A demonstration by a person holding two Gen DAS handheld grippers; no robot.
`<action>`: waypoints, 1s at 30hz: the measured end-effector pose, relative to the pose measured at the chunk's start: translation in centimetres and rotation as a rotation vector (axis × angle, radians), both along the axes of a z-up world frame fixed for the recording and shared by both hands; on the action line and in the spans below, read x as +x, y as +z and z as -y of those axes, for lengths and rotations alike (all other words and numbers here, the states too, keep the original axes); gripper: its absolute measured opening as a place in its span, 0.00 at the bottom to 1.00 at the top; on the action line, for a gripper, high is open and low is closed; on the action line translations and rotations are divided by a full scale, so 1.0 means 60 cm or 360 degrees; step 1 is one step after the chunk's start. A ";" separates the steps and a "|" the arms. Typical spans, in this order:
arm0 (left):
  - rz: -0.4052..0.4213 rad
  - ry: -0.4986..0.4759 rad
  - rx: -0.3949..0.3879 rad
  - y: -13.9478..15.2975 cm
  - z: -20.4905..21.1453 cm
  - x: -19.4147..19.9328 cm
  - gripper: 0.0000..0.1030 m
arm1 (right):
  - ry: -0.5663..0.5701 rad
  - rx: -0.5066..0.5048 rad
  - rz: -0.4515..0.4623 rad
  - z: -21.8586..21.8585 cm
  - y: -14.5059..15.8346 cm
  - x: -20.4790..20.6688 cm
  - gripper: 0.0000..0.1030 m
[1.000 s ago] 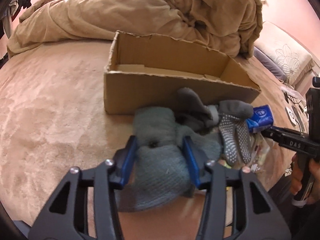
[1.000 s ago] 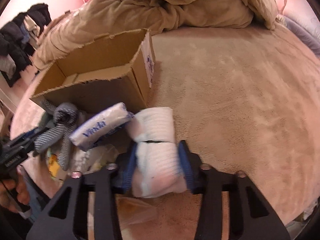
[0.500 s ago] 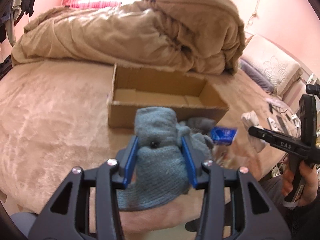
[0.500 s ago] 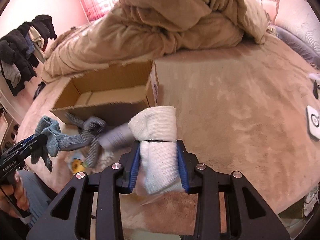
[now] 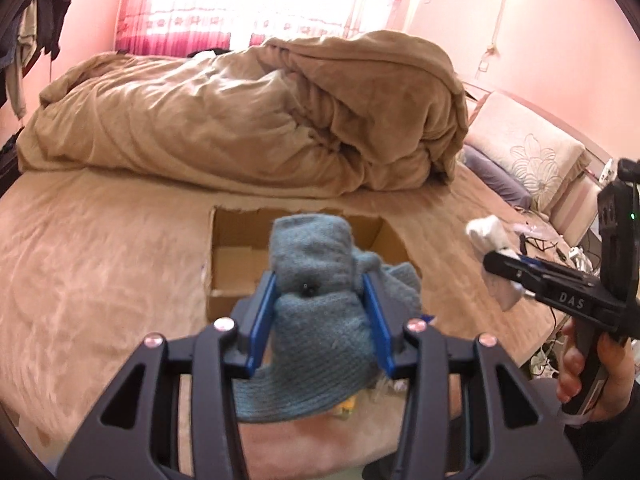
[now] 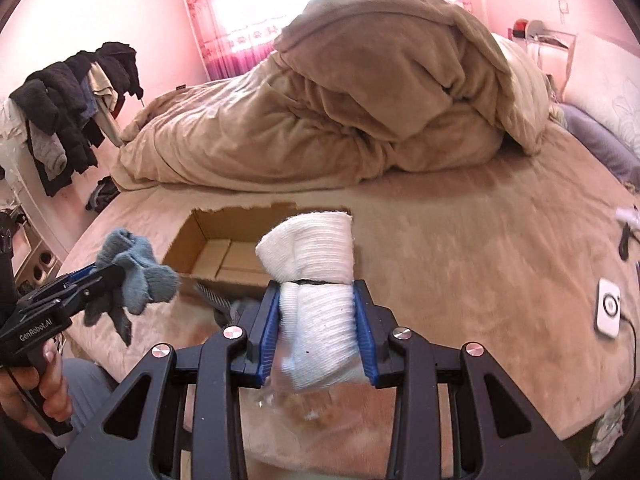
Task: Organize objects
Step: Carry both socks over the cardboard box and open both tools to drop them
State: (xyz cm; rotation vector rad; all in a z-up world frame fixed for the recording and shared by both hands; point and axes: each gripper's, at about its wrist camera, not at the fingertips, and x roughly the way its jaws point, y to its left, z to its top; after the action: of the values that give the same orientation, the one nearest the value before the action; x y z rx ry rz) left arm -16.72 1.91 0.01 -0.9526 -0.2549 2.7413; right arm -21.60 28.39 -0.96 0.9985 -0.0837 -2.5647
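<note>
My left gripper [image 5: 320, 300] is shut on a grey-blue knitted sock bundle [image 5: 316, 280] and holds it in the air in front of the open cardboard box [image 5: 240, 260] on the bed. My right gripper [image 6: 316, 312] is shut on a white folded sock bundle [image 6: 316, 272], also lifted above the bed near the box [image 6: 224, 256]. Each gripper shows in the other's view: the right one with the white bundle [image 5: 492, 240], the left one with the grey-blue bundle [image 6: 136, 272]. A grey patterned sock [image 6: 216, 300] lies below by the box.
A rumpled tan duvet [image 5: 260, 120] is piled behind the box on the tan bedspread [image 5: 100, 260]. Pillows [image 5: 532, 160] lie at the right. Clothes hang on a rack [image 6: 68, 100] at the left. A white device with a cable [image 6: 608, 308] lies on the bed's right.
Both grippers have risen from the pile of items in front of the box, each carrying its sock bundle. The box now sits lower and farther away in both views.
</note>
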 end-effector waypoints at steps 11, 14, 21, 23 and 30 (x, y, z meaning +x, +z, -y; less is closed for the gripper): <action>-0.0003 -0.0081 0.0002 -0.027 -0.021 -0.138 0.43 | 0.0066 0.0029 0.0002 0.022 0.002 -0.114 0.35; -0.0008 -0.0062 -0.0022 -0.043 -0.025 -0.168 0.43 | 0.0080 0.0019 0.0049 0.035 -0.017 -0.141 0.35; 0.0128 -0.0051 -0.0071 -0.103 -0.038 -0.229 0.44 | 0.0115 -0.0001 0.0154 0.064 -0.078 -0.181 0.35; 0.0167 -0.0060 -0.0080 -0.120 -0.043 -0.238 0.46 | 0.0122 0.0002 0.0165 0.071 -0.089 -0.188 0.36; 0.0274 -0.0004 -0.0097 -0.152 -0.037 -0.256 0.56 | 0.0143 0.0029 0.0168 0.082 -0.117 -0.205 0.59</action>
State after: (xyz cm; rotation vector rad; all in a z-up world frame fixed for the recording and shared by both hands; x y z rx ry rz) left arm -32.08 4.13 -9.08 -1.2064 -0.1997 2.6812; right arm -33.91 23.47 -8.00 1.1184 -0.0432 -2.4351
